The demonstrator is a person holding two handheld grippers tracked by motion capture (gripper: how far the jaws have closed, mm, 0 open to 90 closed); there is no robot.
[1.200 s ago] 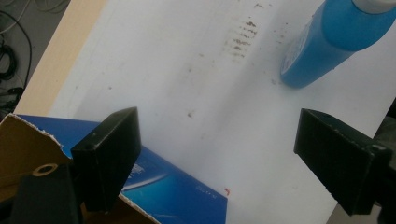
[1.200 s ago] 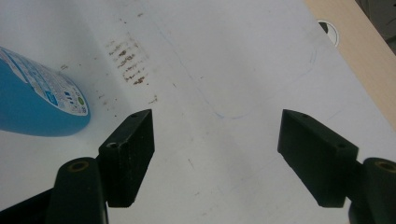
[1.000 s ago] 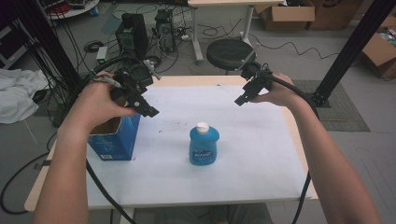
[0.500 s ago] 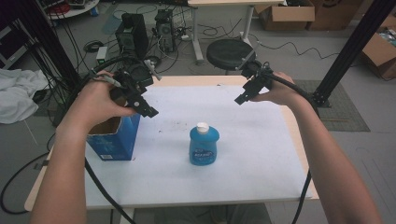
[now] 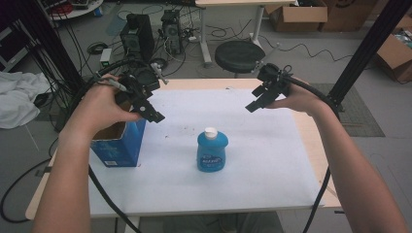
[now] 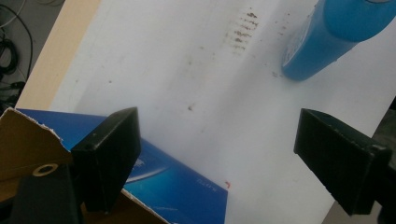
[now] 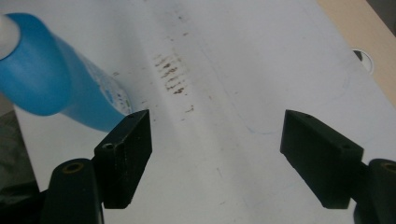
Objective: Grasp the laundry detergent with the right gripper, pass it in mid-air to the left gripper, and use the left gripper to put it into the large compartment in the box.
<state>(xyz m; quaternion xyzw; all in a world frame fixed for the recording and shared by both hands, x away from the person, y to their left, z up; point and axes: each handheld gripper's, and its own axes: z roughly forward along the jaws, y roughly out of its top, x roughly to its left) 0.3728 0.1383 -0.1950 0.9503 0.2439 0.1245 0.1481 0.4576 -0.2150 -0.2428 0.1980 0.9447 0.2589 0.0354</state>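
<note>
Hovering over the worktop (image 5: 272, 165) with both hands raised, I see the open blue box (image 5: 118, 145) as the largest hazard: it stands at the left edge of the white sheet, directly under my left gripper (image 5: 145, 104), with a torn cardboard flap up. If I swing that hand toward the middle carelessly, I judge I could catch the flap or shove the box off the edge.

The blue bottle (image 5: 212, 151) stands upright near the centre of the sheet, white cap on top, apart from the box and from both grippers. It looks tall for its base, so a glancing knock from one finger would probably tip it and send it rolling. Coming in too high, I would likely pinch the narrow cap and shoulder and lose it.

My right gripper (image 5: 258, 99) hangs over the far right of the sheet, and its fingers (image 7: 123, 156) have just been opening; they are spread wide with nothing between them, the bottle (image 7: 51, 79) off to their side. My left gripper's fingers (image 6: 107, 156) are also spread and empty, the box (image 6: 177, 186) beneath them.

Smallest risk: the trailing cables could drag across the sheet and nudge something.
</note>
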